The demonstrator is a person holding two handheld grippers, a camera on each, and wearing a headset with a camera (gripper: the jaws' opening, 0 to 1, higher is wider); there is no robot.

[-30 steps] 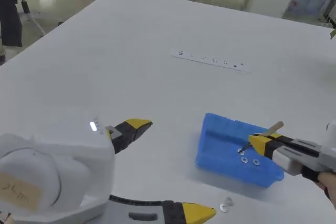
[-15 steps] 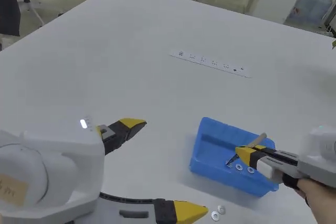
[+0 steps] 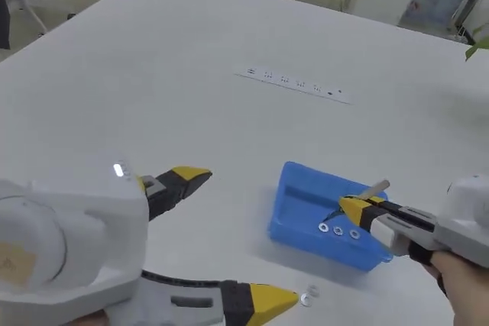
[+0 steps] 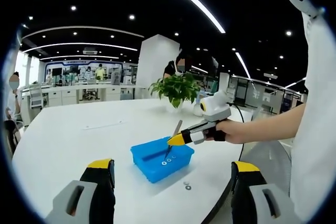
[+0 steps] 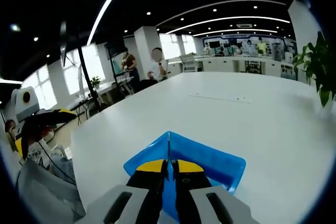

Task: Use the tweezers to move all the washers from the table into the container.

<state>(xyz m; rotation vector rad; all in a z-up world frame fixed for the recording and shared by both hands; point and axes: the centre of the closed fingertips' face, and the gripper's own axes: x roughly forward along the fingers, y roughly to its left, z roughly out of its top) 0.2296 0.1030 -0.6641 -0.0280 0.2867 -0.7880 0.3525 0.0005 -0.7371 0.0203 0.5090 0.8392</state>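
Changed since a second ago: a third washer (image 3: 323, 227) lies on the floor of the blue container (image 3: 299, 188), where two lay. Tweezers (image 3: 374, 188): long axis slanted, tail up and to the right, tip down-left inside the container, close over its floor. Right gripper (image 3: 353, 208): jaws pressed together on the tweezers' mid-length. Container contents: three washers in a row beside the tip. Table (image 3: 191, 74): two loose washers (image 3: 309, 295) just outside the container's near wall; white socket strip (image 3: 290, 82) well beyond. Left gripper (image 3: 233, 238): jaws spread wide, nothing held, left of the container
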